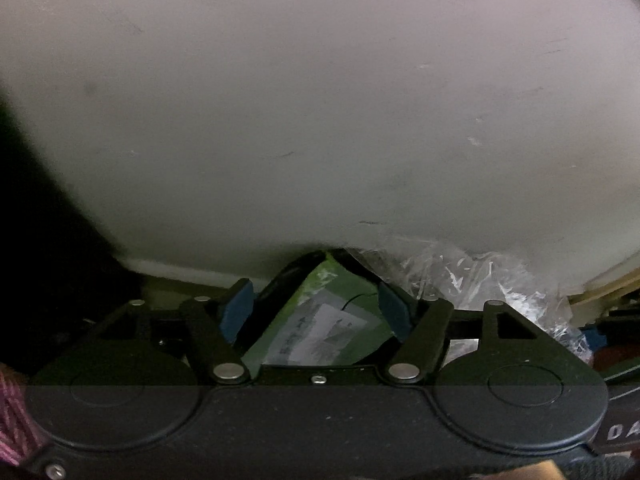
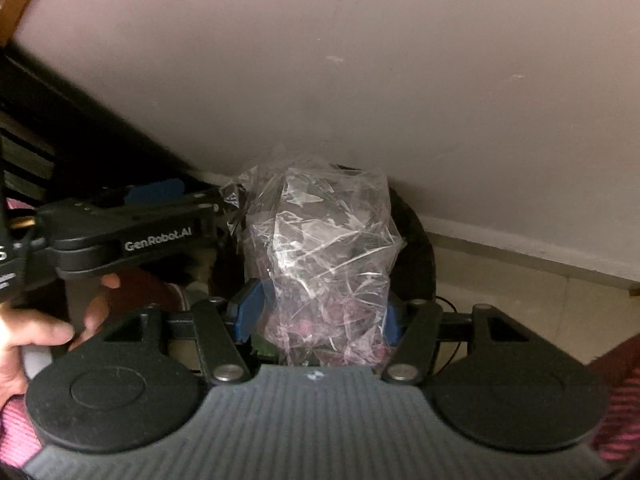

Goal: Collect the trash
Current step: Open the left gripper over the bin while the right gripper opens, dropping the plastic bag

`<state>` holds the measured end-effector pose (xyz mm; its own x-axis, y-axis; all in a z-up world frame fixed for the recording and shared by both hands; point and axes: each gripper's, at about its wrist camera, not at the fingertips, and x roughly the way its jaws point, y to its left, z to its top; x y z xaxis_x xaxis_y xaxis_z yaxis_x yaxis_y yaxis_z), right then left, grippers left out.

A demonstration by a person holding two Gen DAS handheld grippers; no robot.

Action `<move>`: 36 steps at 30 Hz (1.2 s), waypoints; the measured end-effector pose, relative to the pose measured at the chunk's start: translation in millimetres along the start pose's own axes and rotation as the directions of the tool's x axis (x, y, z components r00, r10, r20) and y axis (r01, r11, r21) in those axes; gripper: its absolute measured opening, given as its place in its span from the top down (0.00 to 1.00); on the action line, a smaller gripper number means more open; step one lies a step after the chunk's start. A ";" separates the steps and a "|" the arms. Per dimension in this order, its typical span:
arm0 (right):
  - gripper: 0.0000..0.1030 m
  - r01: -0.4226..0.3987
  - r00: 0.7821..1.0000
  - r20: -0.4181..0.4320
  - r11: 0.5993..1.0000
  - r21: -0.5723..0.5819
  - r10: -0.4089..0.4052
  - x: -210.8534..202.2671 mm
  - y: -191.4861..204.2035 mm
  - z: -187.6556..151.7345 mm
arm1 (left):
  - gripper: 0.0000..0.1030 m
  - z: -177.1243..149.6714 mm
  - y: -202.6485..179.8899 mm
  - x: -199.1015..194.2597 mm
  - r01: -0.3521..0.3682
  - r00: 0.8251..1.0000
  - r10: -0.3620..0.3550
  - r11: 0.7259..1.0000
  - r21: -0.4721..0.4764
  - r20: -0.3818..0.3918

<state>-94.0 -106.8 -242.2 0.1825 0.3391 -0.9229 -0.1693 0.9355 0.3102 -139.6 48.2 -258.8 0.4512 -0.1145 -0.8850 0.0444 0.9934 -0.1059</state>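
Through the left wrist camera we saw the left gripper pointing steeply down with its jaws standing apart; a green box with a pale label lay between the blue pads, and we could not make out the pads pressing on it. The box tilted, its upper corner toward 12 o'clock, against a dark round rim that seemed to be a bin, though we could not tell whether the box lay inside it. At 3 o'clock of the box sat crumpled clear plastic, reaching toward the right edge of the view.

In the right wrist view the right gripper held its jaws wide around a clear plastic bag that stood upright between the pads; the left pad lay against the film and the right was mostly hidden behind it, so we could not tell a firm grip. Purple scraps showed through the lower part of the bag. Behind it, from 12 to 3 o'clock, curved the dark bin rim.

A pale wall filled the upper half of both views, meeting a light floor at 3 o'clock, where open room remained. Only the right view showed a hand at 9 o'clock gripping the other tool's handle
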 end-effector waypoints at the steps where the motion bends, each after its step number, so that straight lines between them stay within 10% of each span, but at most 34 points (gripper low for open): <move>1: 0.37 0.002 1.000 -0.003 1.000 -0.004 -0.002 2.7 0.8 0.2 | 0.35 1.6 0.6 0.2 -0.004 1.000 0.004 1.000 -0.002 -0.004; 25: 0.16 -0.027 0.999 0.030 0.999 -0.025 0.027 -7.1 -2.8 -7.6 | 0.32 -10.5 0.8 19.5 0.001 1.000 -0.001 0.999 0.040 -0.001; 36: 0.14 -0.043 0.980 0.187 0.985 -0.166 0.074 -87.4 14.2 -16.3 | 0.31 -4.6 -15.1 -73.5 0.054 0.987 -0.068 0.994 0.097 0.145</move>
<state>-128.2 -124.8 -160.9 0.3471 0.4202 -0.8385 -0.3359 0.8904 0.3072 -177.5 41.6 -194.3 0.5718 -0.1793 -0.8005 0.1553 0.9818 -0.1089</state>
